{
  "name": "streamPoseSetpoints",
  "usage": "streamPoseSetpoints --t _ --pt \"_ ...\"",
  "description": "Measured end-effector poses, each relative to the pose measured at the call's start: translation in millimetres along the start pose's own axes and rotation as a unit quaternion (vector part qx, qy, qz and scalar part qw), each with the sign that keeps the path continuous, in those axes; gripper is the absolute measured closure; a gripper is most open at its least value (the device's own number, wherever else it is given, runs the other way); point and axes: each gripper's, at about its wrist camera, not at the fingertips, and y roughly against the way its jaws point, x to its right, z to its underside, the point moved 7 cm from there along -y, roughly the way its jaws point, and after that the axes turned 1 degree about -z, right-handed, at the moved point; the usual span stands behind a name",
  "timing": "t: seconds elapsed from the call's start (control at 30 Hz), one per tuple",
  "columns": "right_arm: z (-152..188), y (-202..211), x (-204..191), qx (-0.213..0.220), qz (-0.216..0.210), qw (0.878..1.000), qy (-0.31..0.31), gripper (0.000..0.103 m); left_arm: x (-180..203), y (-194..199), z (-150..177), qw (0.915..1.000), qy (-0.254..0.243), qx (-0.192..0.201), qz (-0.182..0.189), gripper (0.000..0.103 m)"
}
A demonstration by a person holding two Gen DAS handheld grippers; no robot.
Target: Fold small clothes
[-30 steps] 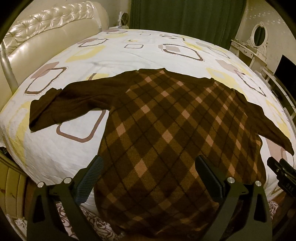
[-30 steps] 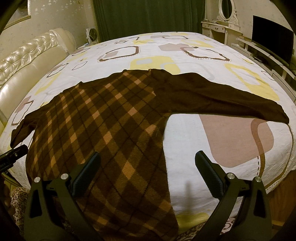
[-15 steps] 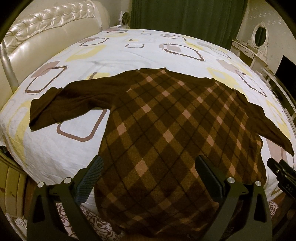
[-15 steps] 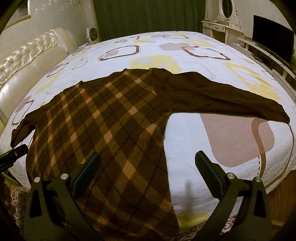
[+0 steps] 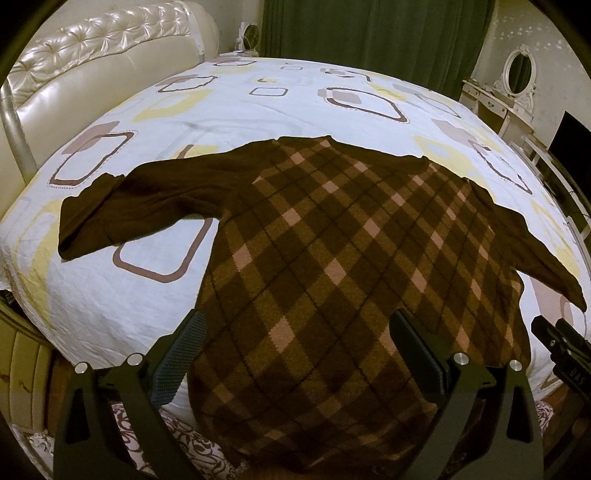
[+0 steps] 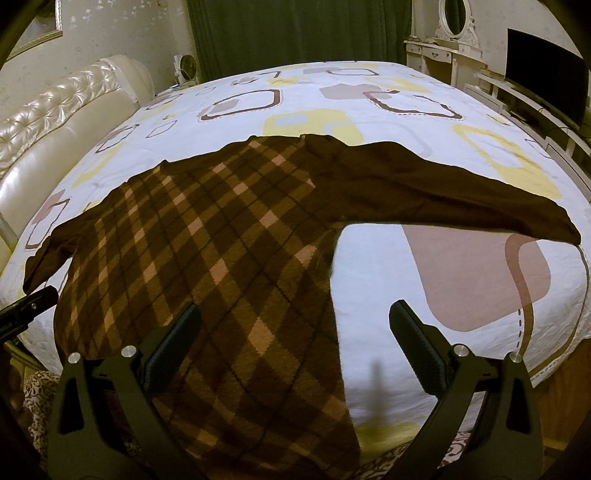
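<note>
Brown argyle sweater (image 5: 332, 266) lies flat, sleeves out, on the patterned bedsheet (image 5: 258, 107), cream tufted headboard (image 5: 92, 74) at its left, green curtains (image 5: 369, 37) beyond, left gripper (image 5: 295, 354) and right gripper (image 6: 295, 350) both spread wide, empty, over its hem.

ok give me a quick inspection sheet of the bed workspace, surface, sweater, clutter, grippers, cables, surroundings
Surface: bed sheet, white with yellow and brown rounded squares, lightly creased.
Job's things: brown argyle sweater spread flat, hem hanging over the near edge; left sleeve and right sleeve both out sideways, unfolded.
Clutter: nothing seen on the sheet besides the sweater.
Grippers: left gripper open, above the hem area, holding nothing; right gripper open, above the sweater's right edge, holding nothing.
Cables: thin wires by the dark screen; none on the bed.
Surroundings: tufted headboard, green curtain, small fan, white vanity with oval mirror.
</note>
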Motion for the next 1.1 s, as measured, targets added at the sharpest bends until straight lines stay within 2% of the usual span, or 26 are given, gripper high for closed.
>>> streamPoseSetpoints --t 0.5,0.73,0.9,0.97,1.1 --pt "1.2 -2.7 -1.7 -0.011 -0.013 1.000 0.000 0.002 2.5 2.0 -0.3 1.0000 0.002 0.004 0.005 0.004" --pt "-19.1 3.7 18.2 -0.017 -0.054 0.998 -0.028 0.002 5.2 6.1 -6.2 0.9997 0.000 0.016 0.019 0.004" --pt "-53.3 17.7 78.4 -0.002 -0.094 0.992 -0.088 0.002 8.3 -0.6 -5.4 0.9992 -0.008 0.000 0.039 0.004" --pt "-68.7 24.2 120.7 0.009 -0.106 0.988 -0.116 0.002 8.6 -3.7 -4.3 0.9991 -0.011 -0.005 0.041 0.004" --pt "-92.1 40.4 222.9 0.052 -0.087 0.980 -0.170 0.002 3.4 -9.0 -6.4 0.9992 -0.007 -0.010 0.039 0.004"
